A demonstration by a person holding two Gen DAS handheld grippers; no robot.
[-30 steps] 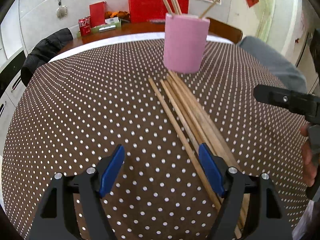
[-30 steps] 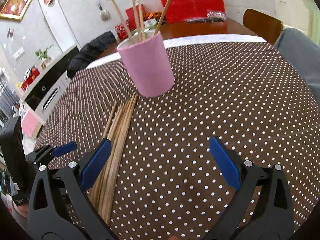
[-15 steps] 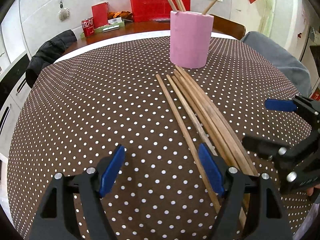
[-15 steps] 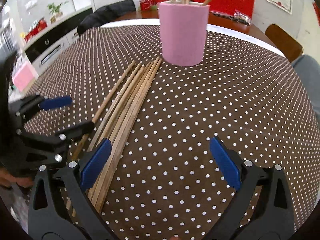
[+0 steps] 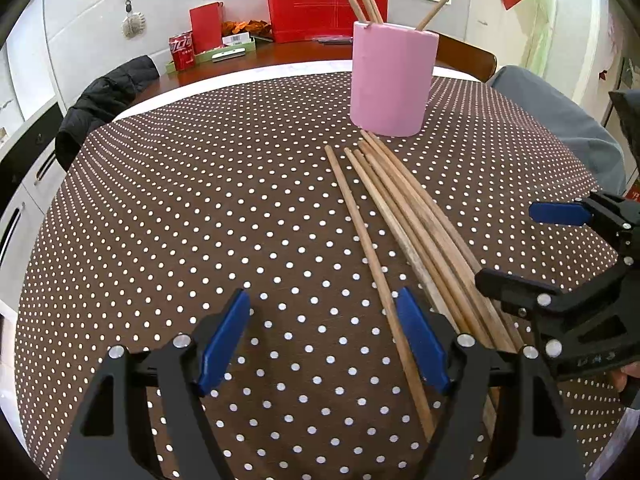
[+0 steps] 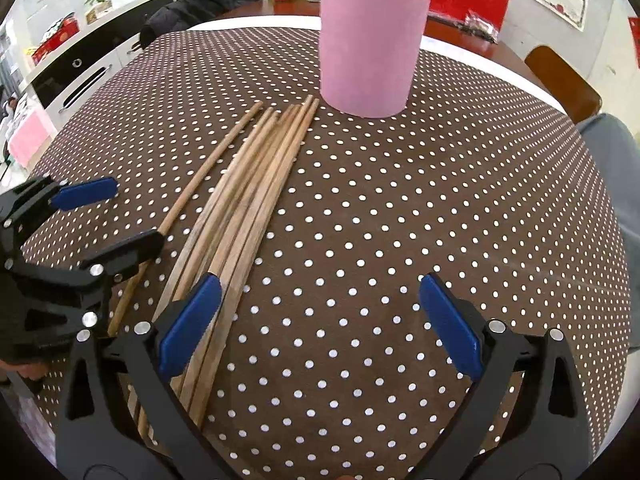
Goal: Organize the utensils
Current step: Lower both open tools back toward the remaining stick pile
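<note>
A pink cylindrical holder (image 5: pixel 392 80) (image 6: pixel 370 46) stands upright on the dotted brown tablecloth with a few wooden chopsticks sticking out of it. Several loose wooden chopsticks (image 5: pixel 404 216) (image 6: pixel 252 196) lie in a bundle on the cloth in front of it, one lying slightly apart. My left gripper (image 5: pixel 326 340) is open and empty, low over the cloth just left of the bundle's near ends; it also shows in the right wrist view (image 6: pixel 100 216). My right gripper (image 6: pixel 318 320) is open and empty, its left finger over the bundle; it shows in the left wrist view (image 5: pixel 532 246).
The round table (image 5: pixel 160 220) carries a brown white-dotted cloth. A black jacket (image 5: pixel 108 96) hangs on a chair at the far left. A wooden chair (image 6: pixel 564 80) and a grey-clad knee (image 5: pixel 560 124) are at the far right. A red box and cans stand on a counter behind.
Both grippers have dropped lower and drawn nearer the near ends of the chopstick bundle. The right gripper has come further into the left view. Both stay open.
</note>
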